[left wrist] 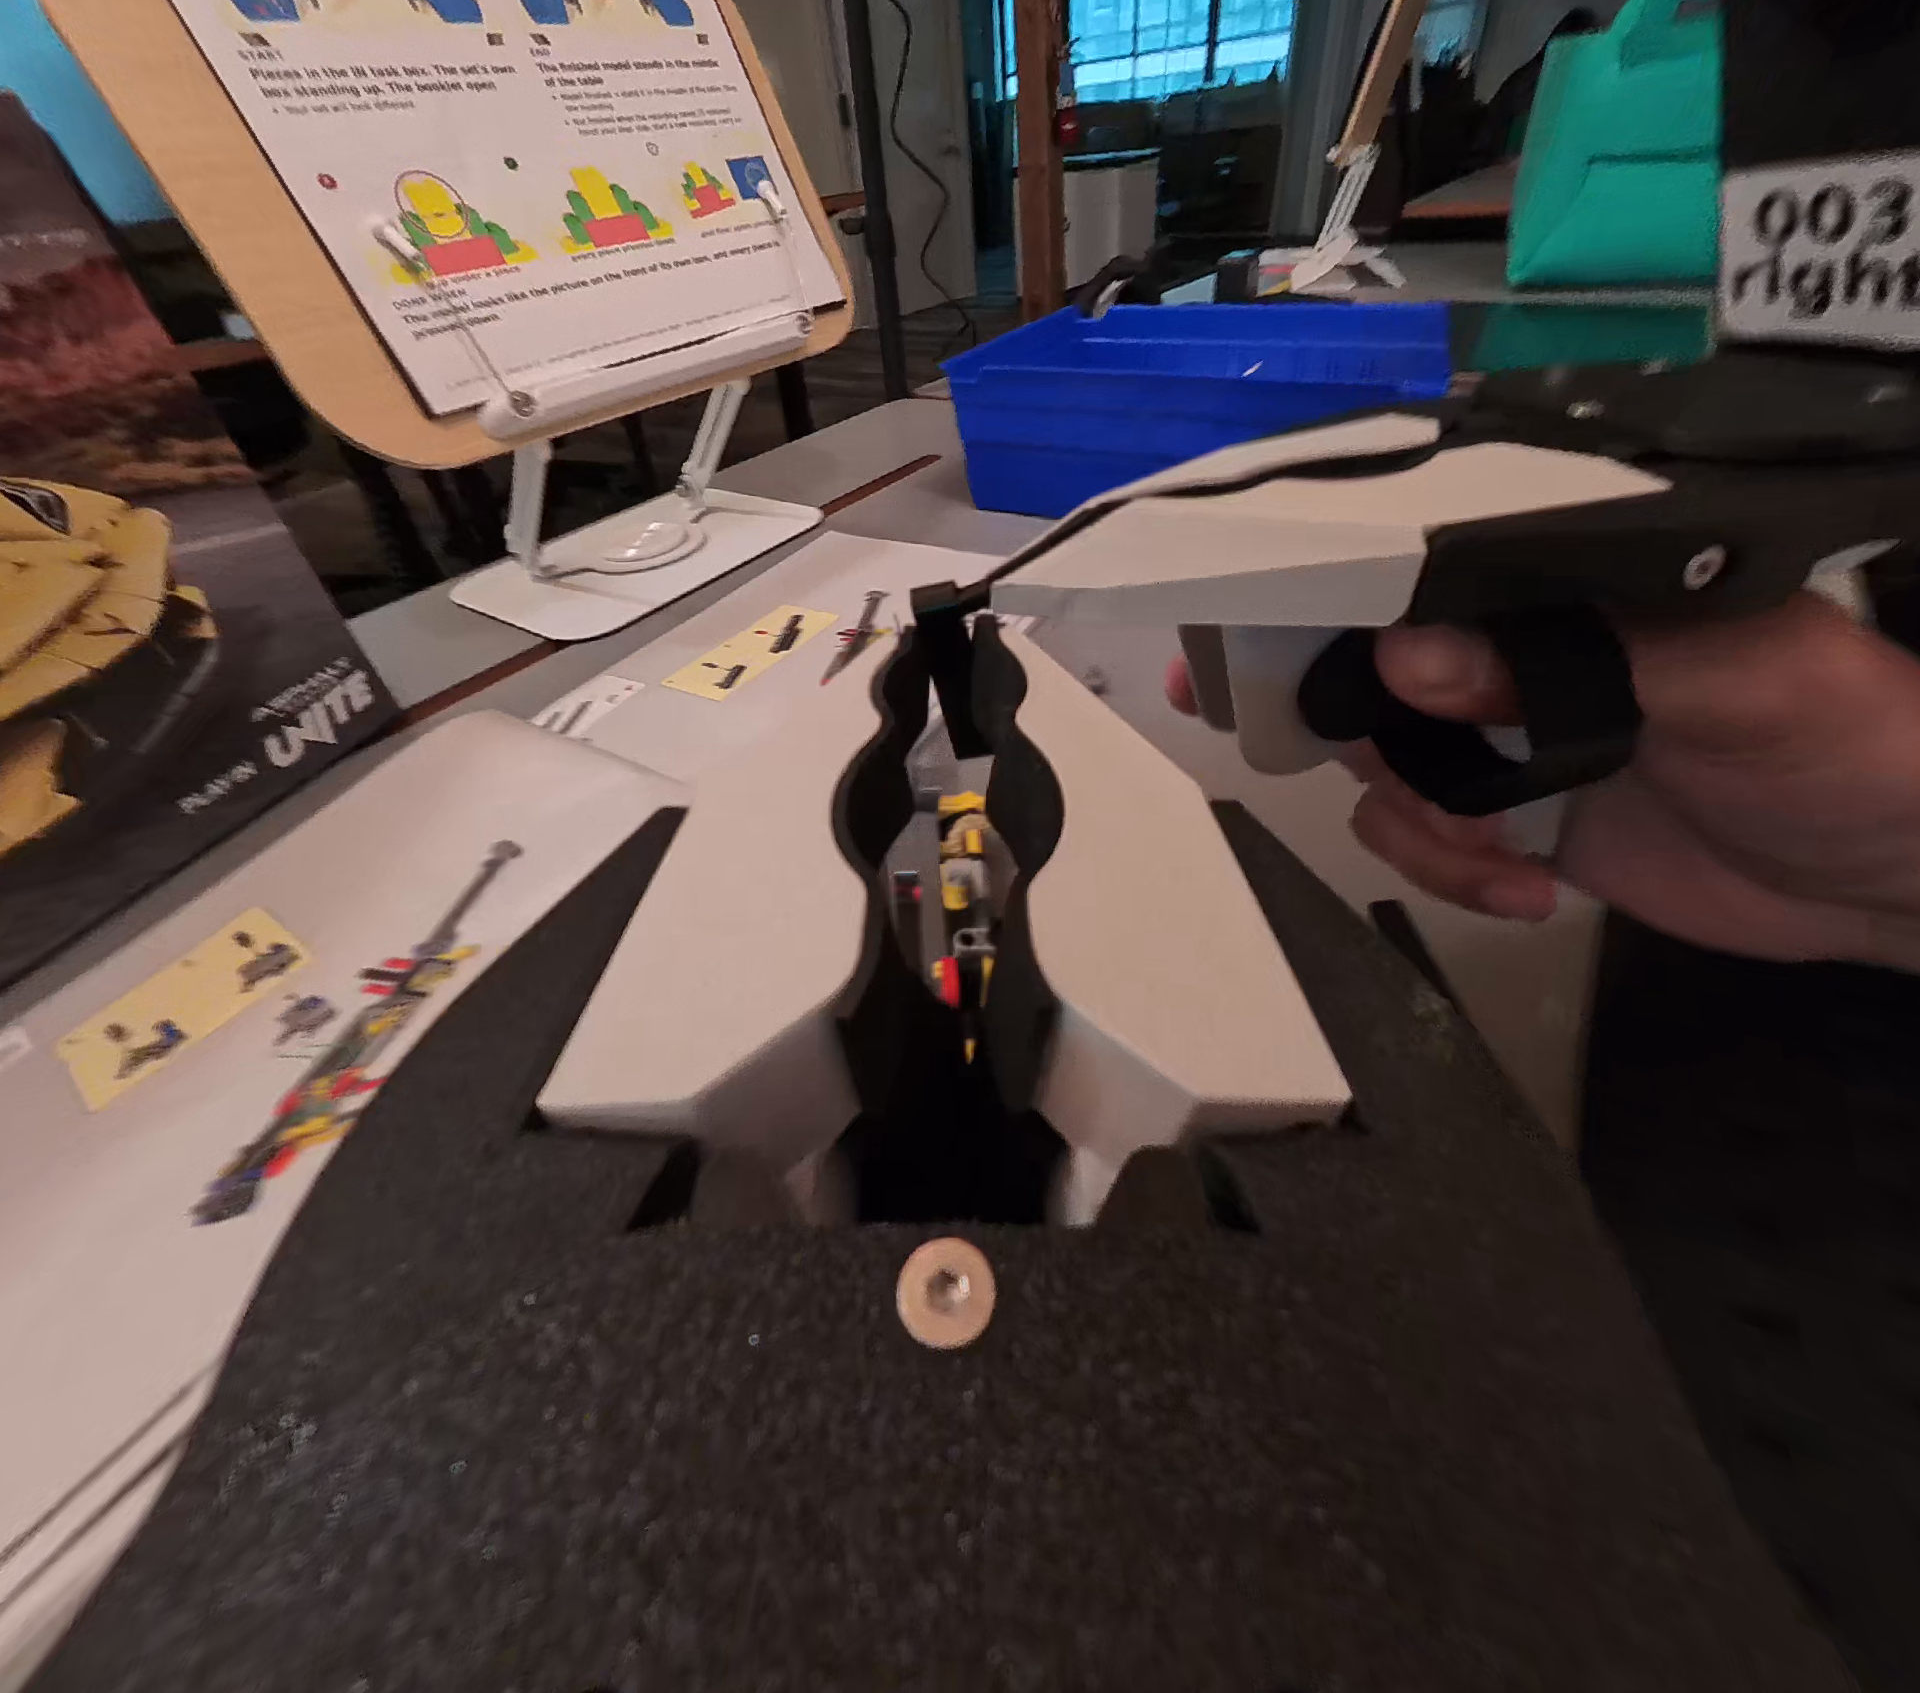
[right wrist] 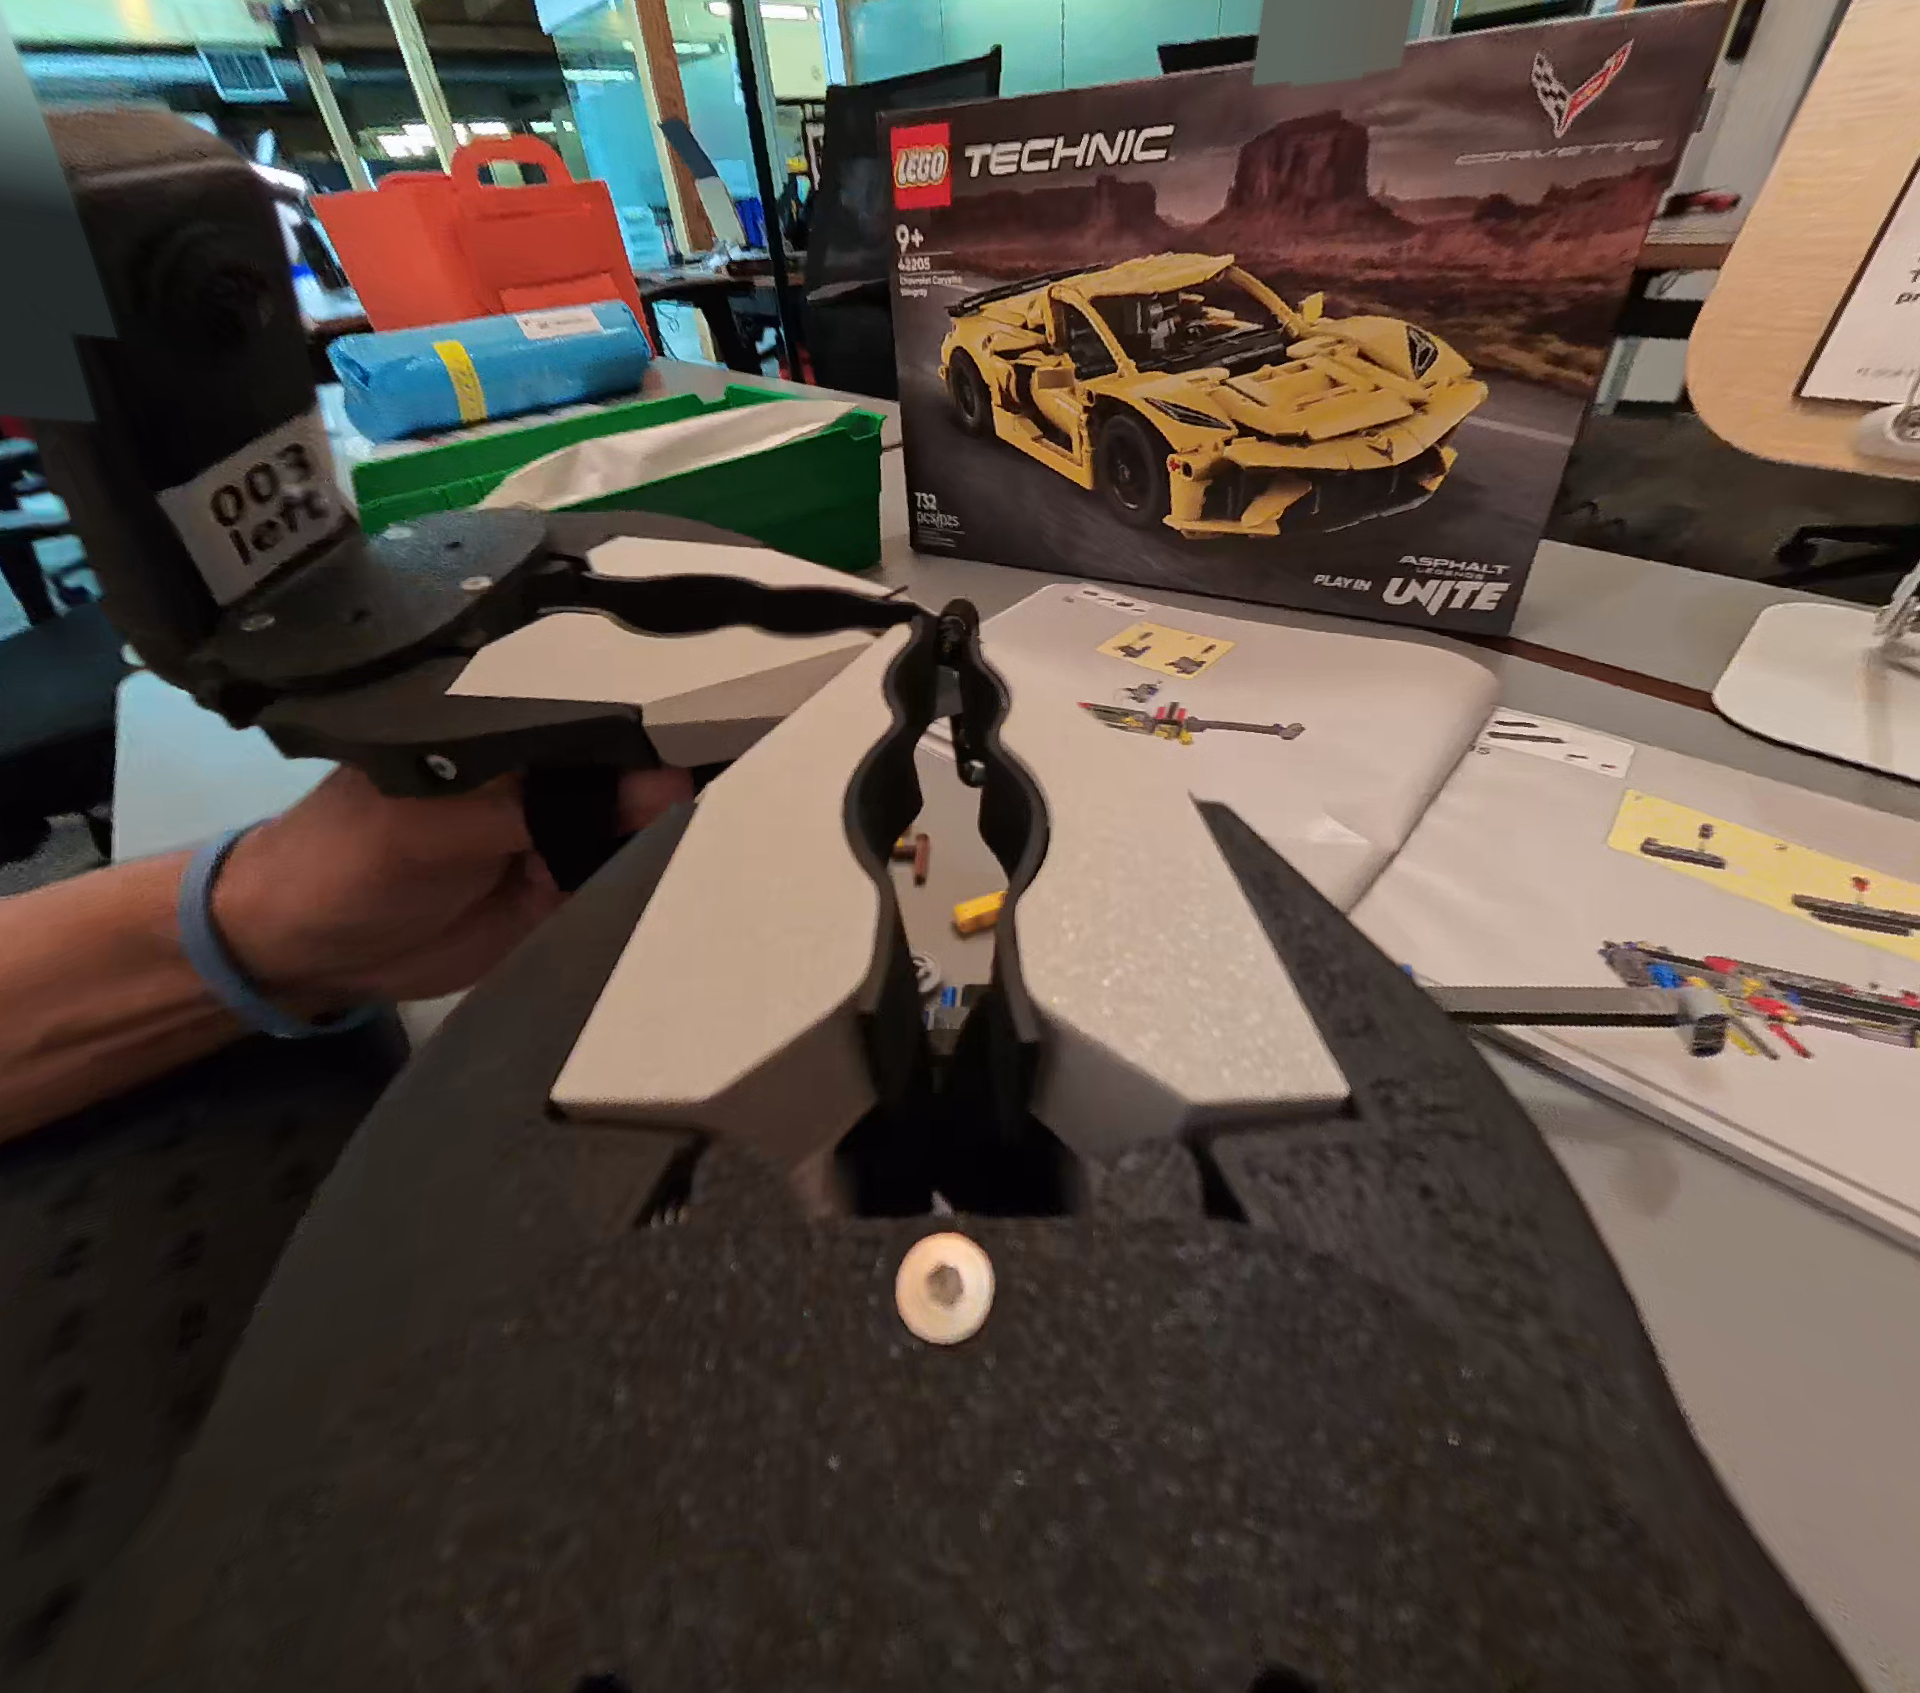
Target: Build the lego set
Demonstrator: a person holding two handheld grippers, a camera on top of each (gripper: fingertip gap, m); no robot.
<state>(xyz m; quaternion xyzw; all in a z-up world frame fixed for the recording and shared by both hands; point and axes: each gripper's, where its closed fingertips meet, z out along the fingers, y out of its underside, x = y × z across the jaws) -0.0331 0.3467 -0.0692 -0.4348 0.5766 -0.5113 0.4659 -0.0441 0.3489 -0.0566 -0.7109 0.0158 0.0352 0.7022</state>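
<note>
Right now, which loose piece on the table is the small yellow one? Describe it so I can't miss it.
Start at the big set box with the yellow car, then come down to the open instruction booklet. Left of it, framed between the right gripper's jaws, lies the short yellow pin; the nearby brown pin is darker.

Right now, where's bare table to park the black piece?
Bare grey table shows at the near right, below the open instruction booklet. A narrower strip lies between the set box and the green bin. Crowded: under both grippers, where loose pieces lie, and the booklet pages. The left gripper and right gripper meet on the black piece.
</note>
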